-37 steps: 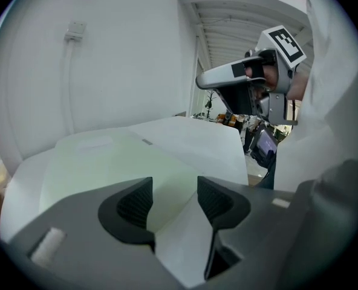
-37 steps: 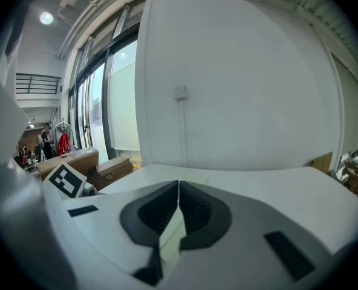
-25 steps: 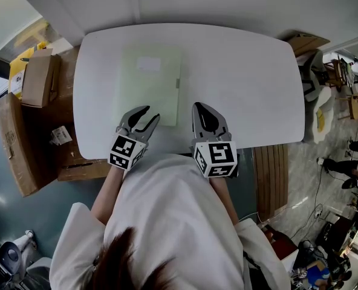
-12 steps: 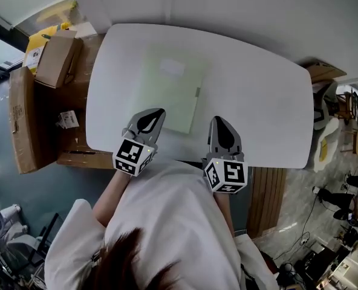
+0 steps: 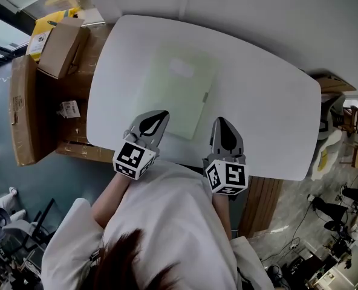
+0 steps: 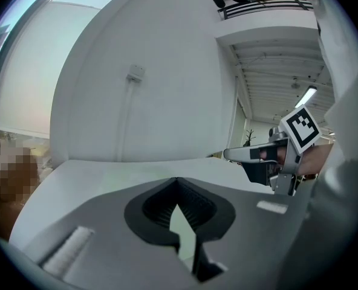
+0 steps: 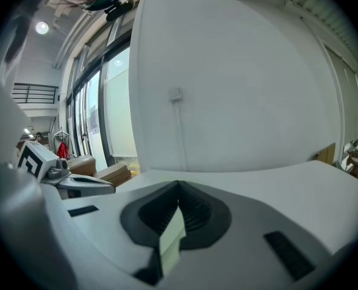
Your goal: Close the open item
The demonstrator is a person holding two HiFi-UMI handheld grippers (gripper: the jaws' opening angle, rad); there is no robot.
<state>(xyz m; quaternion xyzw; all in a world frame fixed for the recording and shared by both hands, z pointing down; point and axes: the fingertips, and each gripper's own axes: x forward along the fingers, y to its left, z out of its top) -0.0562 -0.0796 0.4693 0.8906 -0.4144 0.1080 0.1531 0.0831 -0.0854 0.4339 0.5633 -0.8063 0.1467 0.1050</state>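
Observation:
A pale green folder [image 5: 176, 92] lies flat and closed on the white table [image 5: 263, 113], with a white label [image 5: 182, 68] on its cover. My left gripper [image 5: 161, 115] is shut, empty, its tip over the folder's near left corner. In the left gripper view the jaws of the left gripper [image 6: 178, 180] meet at the tip, and the folder [image 6: 130, 177] shows faintly beyond. My right gripper [image 5: 221, 121] is shut just right of the folder's near edge, over bare table. In the right gripper view, the right gripper [image 7: 178, 183] has a green sliver showing through the gap behind its tips.
Cardboard boxes [image 5: 58, 38] and flat cardboard [image 5: 22, 107] stand on the floor left of the table. A wooden slatted piece [image 5: 260, 204] sits by the near right corner. A white wall [image 6: 167, 71] rises behind the table's far edge.
The left gripper's jaws, open a second ago, have closed. Both grippers stay at the table's near edge. The head view has swung, so the table sits more slanted in the picture.

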